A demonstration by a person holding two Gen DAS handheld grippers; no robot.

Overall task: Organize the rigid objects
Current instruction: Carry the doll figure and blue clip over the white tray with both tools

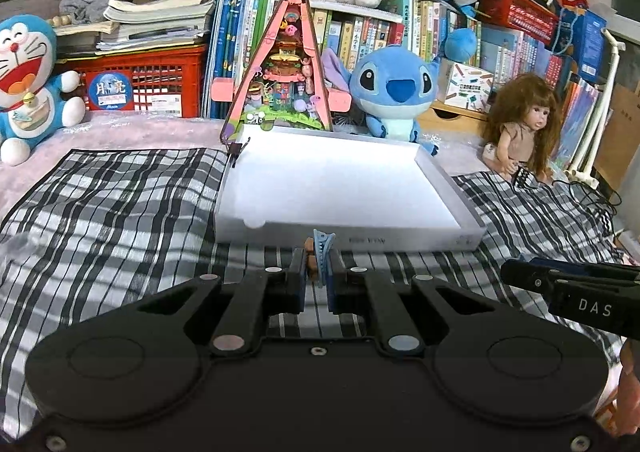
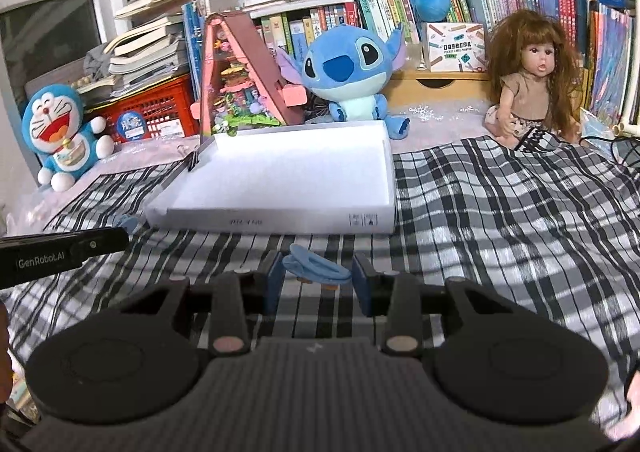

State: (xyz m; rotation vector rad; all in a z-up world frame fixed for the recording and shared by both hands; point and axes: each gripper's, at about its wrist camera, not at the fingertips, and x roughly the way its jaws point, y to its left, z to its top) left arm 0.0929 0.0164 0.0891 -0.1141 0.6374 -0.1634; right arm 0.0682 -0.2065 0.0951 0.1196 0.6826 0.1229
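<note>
My left gripper (image 1: 318, 265) is shut on a blue toothed hair clip (image 1: 323, 246), which stands upright between the pads with its jaws pointing up. In the right wrist view, my right gripper (image 2: 319, 266) is shut on a light blue hair clip (image 2: 308, 263) lying crosswise between its blue pads. Both grippers hover over the checked cloth (image 1: 120, 204), just short of the near wall of a shallow white box (image 1: 400, 242) that shows nothing inside. The same white box (image 2: 280, 222) lies ahead in the right view. Each gripper shows at the edge of the other's view.
A black binder clip (image 1: 237, 150) grips the box's far left corner. Behind the box stand a pink triangular toy house (image 1: 280, 68), a blue plush (image 1: 394, 92), a Doraemon plush (image 1: 28, 80), a doll (image 1: 520, 132), a red crate (image 1: 160, 84) and rows of books.
</note>
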